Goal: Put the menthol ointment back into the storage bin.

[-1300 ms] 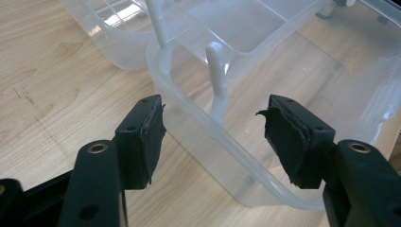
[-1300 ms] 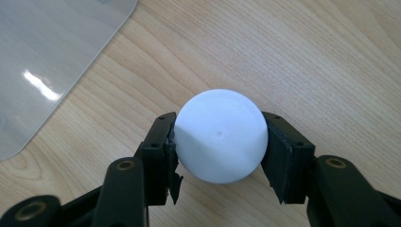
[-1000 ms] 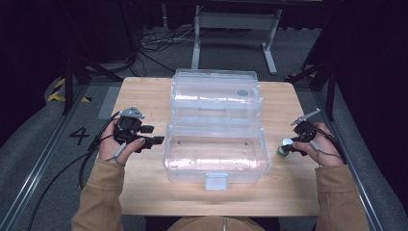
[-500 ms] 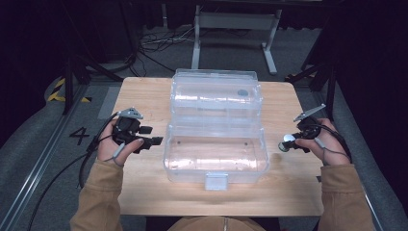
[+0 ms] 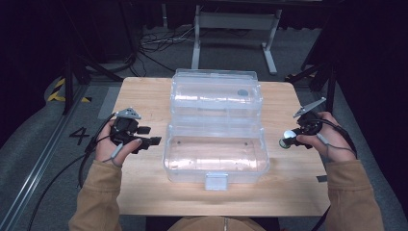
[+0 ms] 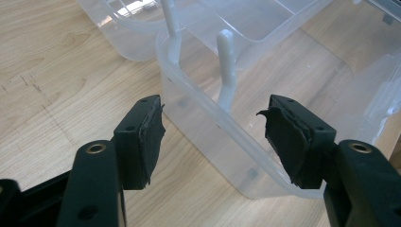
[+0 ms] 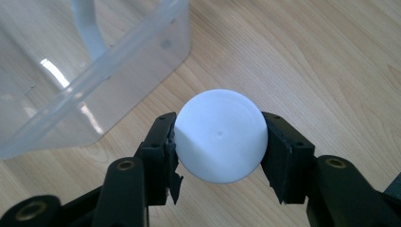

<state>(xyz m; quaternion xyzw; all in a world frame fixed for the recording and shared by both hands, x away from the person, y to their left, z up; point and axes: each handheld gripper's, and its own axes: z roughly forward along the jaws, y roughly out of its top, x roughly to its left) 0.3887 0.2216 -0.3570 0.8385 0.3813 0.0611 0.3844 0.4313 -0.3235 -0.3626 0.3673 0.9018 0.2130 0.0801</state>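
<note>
Pale wood grain marks the square table (image 5: 144, 202), which is ringed by dark floor, cables and a metal stand at the far side. Most of the middle is taken up by a clear plastic box (image 5: 216, 154) with its hinged lid laid open toward the far edge; bare wood is left in strips at the left, right and near edges. At the left strip the left gripper (image 6: 213, 137) is held with its jaws wide and nothing between the worn black pads, the box's near-left corner just beyond them. At the right strip a smooth white ball (image 7: 221, 142) is clamped between the pads of the right gripper (image 7: 220, 149), above the wood and just beside the box's wall.
</note>
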